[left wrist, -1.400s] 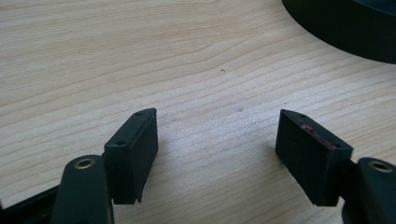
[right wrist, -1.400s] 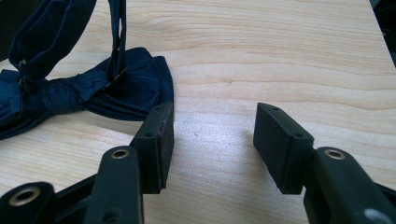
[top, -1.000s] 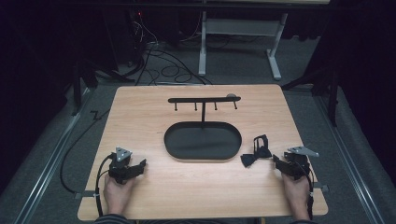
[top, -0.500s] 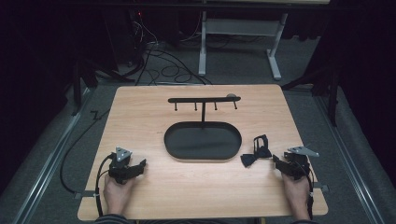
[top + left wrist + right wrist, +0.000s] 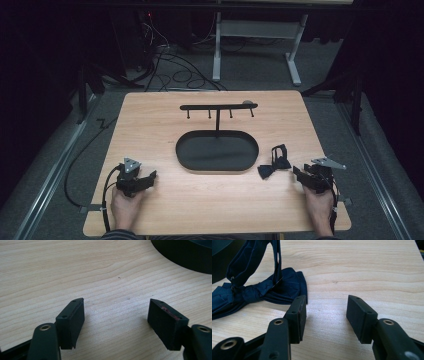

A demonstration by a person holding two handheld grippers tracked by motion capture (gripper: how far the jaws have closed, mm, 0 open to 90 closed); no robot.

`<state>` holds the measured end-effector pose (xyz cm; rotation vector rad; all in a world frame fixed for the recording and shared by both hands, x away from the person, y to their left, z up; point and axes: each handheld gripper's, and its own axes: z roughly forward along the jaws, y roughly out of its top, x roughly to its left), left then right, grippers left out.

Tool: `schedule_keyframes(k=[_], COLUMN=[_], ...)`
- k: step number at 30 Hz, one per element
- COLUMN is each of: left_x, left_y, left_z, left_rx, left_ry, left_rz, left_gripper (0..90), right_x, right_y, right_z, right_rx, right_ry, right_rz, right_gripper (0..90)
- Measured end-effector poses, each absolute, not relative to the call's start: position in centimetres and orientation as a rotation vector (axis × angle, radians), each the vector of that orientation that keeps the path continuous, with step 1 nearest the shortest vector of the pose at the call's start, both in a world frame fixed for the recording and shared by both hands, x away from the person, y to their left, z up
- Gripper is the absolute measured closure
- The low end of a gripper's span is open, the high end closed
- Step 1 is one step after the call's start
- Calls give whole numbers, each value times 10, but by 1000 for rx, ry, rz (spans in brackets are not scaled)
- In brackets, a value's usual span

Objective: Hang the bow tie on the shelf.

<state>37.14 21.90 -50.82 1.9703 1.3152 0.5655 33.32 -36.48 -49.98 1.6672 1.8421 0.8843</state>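
Dark-blue cloth: a bow tie [image 5: 274, 164] lies on the wooden table [image 5: 150, 115], just right of the black oval tray [image 5: 217, 151] and just beside the right gripper [image 5: 299, 175]; in the right gripper view [image 5: 254, 288] it sits left of the jaws, its strap loop standing up.
Right gripper [image 5: 325, 315]: jaws spread with bare wood between them; they have just been closing a little, pinching nothing.
Left gripper [image 5: 116, 320]: rests near the table's front left [image 5: 147, 177], its 2 jaws spread wide over bare wood.
Rack: a black bar with 4 pegs [image 5: 218, 107] stands behind the tray.
Change: against the earlier frame, both hands, bow tie and tray keep their places.
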Motion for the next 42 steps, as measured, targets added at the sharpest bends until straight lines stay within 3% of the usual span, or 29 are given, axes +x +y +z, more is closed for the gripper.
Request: schedule_keyframes(k=[26,42], left_x=[371,371], left_y=[219,219], left_z=[-508,-508], left_rx=[1972,1972], left_ry=[1315,1316], left_rz=[563,563], left_gripper=[303,303], right_x=[308,319], right_y=[-355,-345], right_z=[-486,-475], right_rx=[1582,1566], right_ry=[1828,1859], right_rz=[973,1051], right_gripper=[542,563])
